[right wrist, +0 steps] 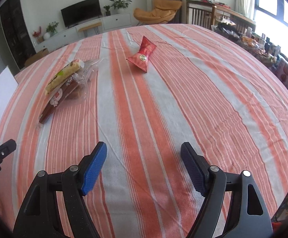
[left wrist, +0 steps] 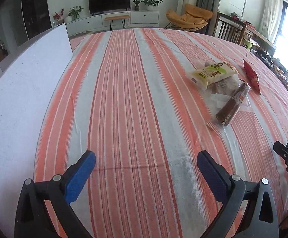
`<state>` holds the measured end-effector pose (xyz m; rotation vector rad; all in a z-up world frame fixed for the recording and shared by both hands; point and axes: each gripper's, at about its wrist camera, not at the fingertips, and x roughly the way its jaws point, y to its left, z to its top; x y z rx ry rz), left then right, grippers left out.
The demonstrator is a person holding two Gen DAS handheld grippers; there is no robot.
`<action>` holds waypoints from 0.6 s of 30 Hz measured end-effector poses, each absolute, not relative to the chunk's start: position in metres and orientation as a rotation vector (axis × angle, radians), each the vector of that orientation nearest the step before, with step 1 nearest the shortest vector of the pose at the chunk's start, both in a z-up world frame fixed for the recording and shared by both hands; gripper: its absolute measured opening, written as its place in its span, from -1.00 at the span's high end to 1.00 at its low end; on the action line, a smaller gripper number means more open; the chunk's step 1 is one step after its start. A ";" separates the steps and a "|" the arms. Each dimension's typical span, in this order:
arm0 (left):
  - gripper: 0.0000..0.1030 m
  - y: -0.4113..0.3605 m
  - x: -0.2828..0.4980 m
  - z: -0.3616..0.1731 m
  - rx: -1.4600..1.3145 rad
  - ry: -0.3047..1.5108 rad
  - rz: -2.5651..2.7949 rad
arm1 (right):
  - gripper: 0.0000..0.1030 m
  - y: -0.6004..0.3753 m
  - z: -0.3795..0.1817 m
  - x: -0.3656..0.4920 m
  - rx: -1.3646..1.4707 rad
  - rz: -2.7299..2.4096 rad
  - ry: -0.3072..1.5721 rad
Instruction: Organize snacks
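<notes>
The left gripper [left wrist: 145, 158] hangs spread and empty above the orange-and-grey striped tablecloth [left wrist: 124, 99]. Ahead to its right lies a heap: a pale yellow-green snack packet [left wrist: 213, 73] atop clear-wrapped brown snacks [left wrist: 233, 103]. The right gripper [right wrist: 144, 152] is also spread, empty. A red foil snack pouch [right wrist: 143, 53] lies alone straight ahead of it.

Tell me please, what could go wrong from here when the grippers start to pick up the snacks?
1. The yellow-green packet lies on top of the brown packet and a clear wrapper; pulling one may drag or scatter the others.
2. The striped tablecloth looks loose and wrinkled; open fingers could pinch it along with a packet.
3. The red packet looks puffy and may slip out.
</notes>
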<state>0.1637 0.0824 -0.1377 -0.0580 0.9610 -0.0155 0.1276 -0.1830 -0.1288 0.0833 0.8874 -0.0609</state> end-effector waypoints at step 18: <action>-1.00 0.076 0.171 -0.142 -0.011 0.949 0.018 | -0.74 -0.175 -0.134 0.130 0.036 -0.050 0.905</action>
